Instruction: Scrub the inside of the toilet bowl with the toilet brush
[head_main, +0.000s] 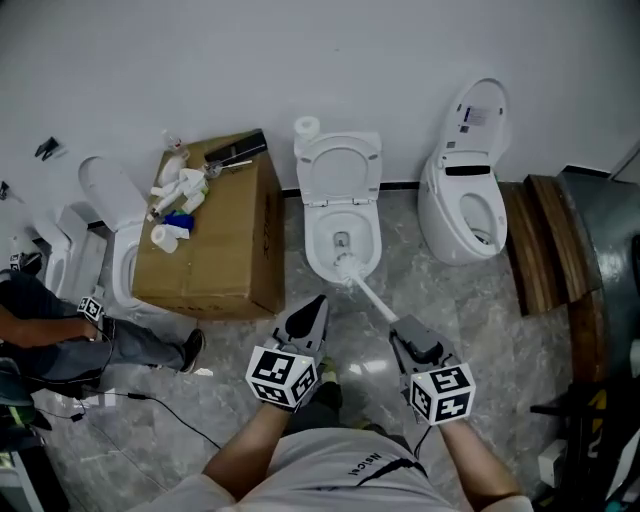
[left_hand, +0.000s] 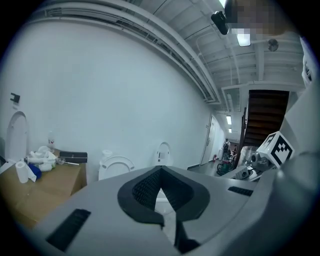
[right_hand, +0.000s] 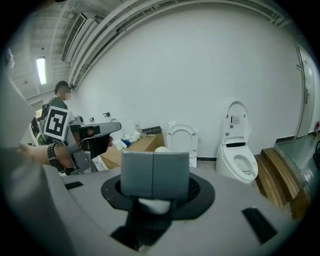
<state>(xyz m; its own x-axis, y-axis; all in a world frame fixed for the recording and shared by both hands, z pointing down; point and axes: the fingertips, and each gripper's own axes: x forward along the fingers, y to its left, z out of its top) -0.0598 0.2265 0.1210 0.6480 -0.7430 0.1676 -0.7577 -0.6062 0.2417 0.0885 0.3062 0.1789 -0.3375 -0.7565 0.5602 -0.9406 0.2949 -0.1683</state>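
Reaching over the grey marbled floor (head_main: 470, 300), the right tool (head_main: 403, 327) is clamped on the long handle of the white toilet brush (head_main: 368, 293), whose bristled head lies inside the front of the open white ceramic toilet bowl (head_main: 316, 245). The left tool (head_main: 316, 304) hangs just beside it, jaws together, holding nothing.

Toilet: white ceramic toilet bowl (head_main: 312, 238), glossy, smooth.
Brush: white plastic toilet brush (head_main: 375, 298), smooth handle.
Box: brown cardboard box (head_main: 215, 250), matt.
Floor: grey marbled stone floor (head_main: 480, 320), polished.
Left gripper (head_main: 317, 302): matt grey plastic, ribbed black pads (left_hand: 144, 189).
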